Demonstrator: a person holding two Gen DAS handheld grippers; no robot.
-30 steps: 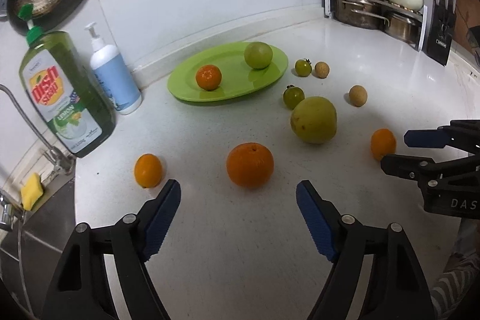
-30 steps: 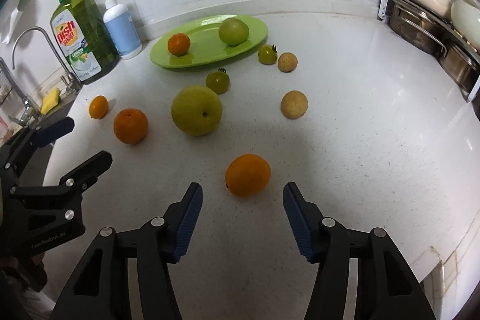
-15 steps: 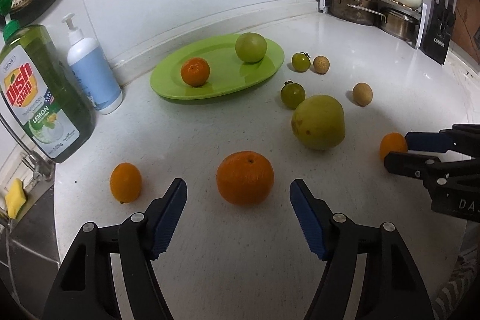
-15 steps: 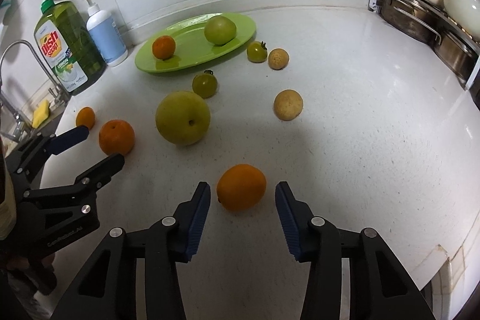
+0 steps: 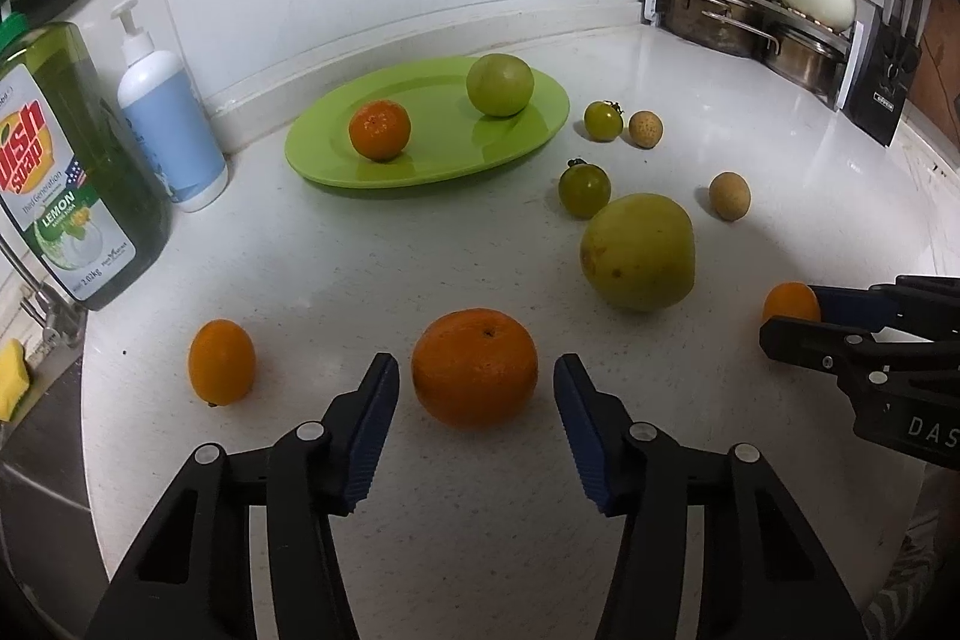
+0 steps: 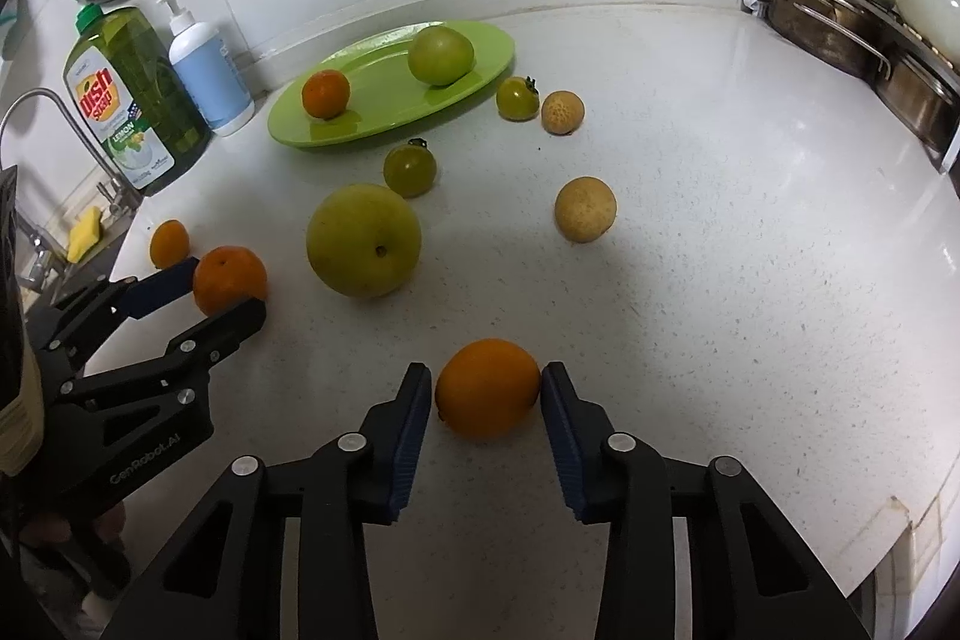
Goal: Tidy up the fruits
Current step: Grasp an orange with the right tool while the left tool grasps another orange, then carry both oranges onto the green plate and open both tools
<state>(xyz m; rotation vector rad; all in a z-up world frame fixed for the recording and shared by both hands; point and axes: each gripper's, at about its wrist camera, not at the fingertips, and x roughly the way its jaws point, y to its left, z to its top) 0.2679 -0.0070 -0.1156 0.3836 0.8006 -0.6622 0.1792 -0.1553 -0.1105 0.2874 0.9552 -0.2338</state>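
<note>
My left gripper (image 5: 476, 377) is open with a large orange (image 5: 474, 366) between its fingers, small gaps on both sides. My right gripper (image 6: 486, 388) is open around a smaller orange (image 6: 487, 388); its right pad looks to touch the fruit, the left pad is just off it. The green plate (image 5: 432, 160) at the back holds a tangerine (image 5: 379, 129) and a green apple (image 5: 499, 84). On the counter lie a big yellow-green pear (image 5: 638, 251), a small orange (image 5: 221, 361), two green tomatoes (image 5: 584, 189) and two tan longans (image 5: 729, 195).
A dish soap bottle (image 5: 66, 172) and a pump bottle (image 5: 168, 124) stand at the left by the sink edge (image 5: 36, 400). A pot rack (image 5: 750, 16) and a knife block (image 5: 882, 88) stand at the back right.
Both grippers have moved forward onto their oranges. Both have narrowed their opening, the right one almost to the fruit.
</note>
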